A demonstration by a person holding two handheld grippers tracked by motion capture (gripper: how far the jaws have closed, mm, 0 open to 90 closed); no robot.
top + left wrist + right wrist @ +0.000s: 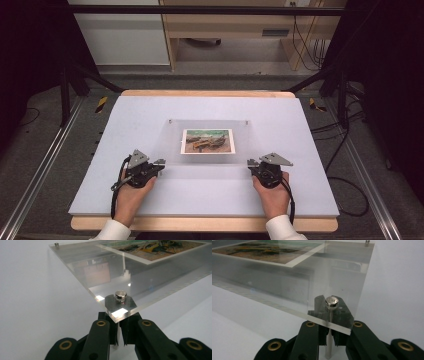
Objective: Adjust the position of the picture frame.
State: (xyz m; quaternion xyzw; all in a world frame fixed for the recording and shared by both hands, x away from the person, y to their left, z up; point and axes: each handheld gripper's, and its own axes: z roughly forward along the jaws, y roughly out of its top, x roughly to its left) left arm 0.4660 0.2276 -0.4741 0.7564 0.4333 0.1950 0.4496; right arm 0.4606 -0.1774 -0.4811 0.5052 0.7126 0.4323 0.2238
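On the pale foam-covered table (125, 190), near its front edge, two hands come in from the bottom of the high view, white cuffs showing, each wrapped round a black gripper pointed inward at a clear acrylic photo frame (209, 142). At the near left corner the left gripper (120, 336) has its jaws drawn narrow beneath the panel, just under a small silver standoff cap (120, 295); whether they pinch anything I cannot tell. At the near right corner the right gripper (329, 336) has its jaws closed tight around the slim metal standoff post (328, 345) that runs down from its own silver cap (332, 301). Both hands lie low, palms on the foam, the left hand (131, 192) and the right hand (272, 192) well apart. Between them the frame sits raised on its posts, a transparent slab with glinting edges, holding a white-bordered print (207, 141) of brown boats on sand under green sky. Farther off, two more silver caps mark its back corners
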